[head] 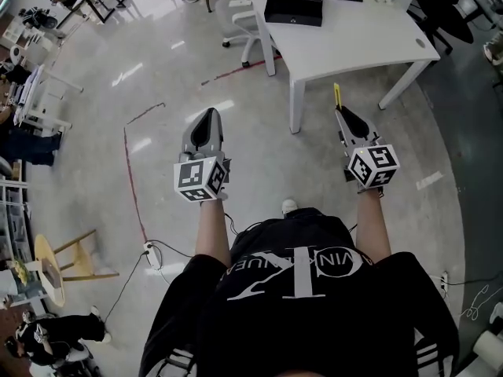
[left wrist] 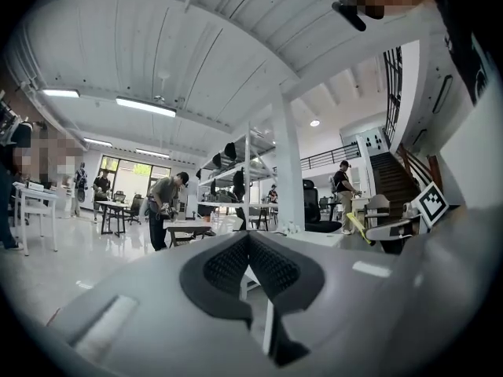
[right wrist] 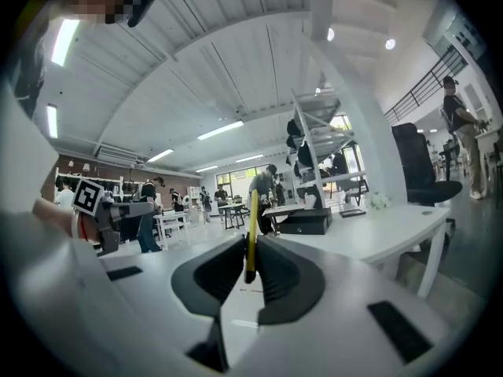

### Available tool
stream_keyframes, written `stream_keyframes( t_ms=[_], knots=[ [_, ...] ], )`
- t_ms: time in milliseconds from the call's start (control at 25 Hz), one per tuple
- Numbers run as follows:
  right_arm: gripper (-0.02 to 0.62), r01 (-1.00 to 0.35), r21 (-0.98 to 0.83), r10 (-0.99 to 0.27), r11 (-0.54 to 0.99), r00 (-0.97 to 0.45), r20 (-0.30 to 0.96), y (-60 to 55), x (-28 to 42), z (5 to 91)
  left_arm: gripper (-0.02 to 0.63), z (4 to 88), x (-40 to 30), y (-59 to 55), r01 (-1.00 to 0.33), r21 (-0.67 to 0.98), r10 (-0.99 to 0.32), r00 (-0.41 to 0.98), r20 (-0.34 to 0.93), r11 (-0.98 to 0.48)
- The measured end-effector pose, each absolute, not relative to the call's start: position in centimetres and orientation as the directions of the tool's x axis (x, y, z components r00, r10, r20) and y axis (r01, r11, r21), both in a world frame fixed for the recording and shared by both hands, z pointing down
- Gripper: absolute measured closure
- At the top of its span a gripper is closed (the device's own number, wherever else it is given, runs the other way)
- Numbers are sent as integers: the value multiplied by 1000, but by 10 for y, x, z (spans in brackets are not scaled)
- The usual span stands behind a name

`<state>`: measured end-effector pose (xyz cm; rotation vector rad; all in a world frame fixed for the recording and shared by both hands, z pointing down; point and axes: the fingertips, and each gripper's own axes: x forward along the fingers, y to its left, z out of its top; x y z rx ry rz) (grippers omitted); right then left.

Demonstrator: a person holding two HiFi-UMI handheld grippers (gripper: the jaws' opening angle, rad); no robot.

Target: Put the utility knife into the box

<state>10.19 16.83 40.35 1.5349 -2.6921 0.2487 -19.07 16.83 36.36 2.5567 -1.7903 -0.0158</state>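
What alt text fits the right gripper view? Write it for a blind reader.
The right gripper is shut on a thin yellow utility knife standing upright between its jaws. Beyond it, a white table carries a black box.

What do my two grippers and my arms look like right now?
Both the left gripper and right gripper are grey, tapered shells with dark ribbed pads. Each carries a white cube with black square markers. The person wears a black T-shirt with white print; forearms uncovered.

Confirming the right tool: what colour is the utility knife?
The utility knife is yellow, clearest in the right gripper view.
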Motion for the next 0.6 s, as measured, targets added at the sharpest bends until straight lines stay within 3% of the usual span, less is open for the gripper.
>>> stream_keyframes(
  t_ms=[600],
  knots=[
    [538,-850,-120,-839,512,-525,141,105,108,412,595,379,-172,96,-931,54,-932,362,21,-361]
  ],
)
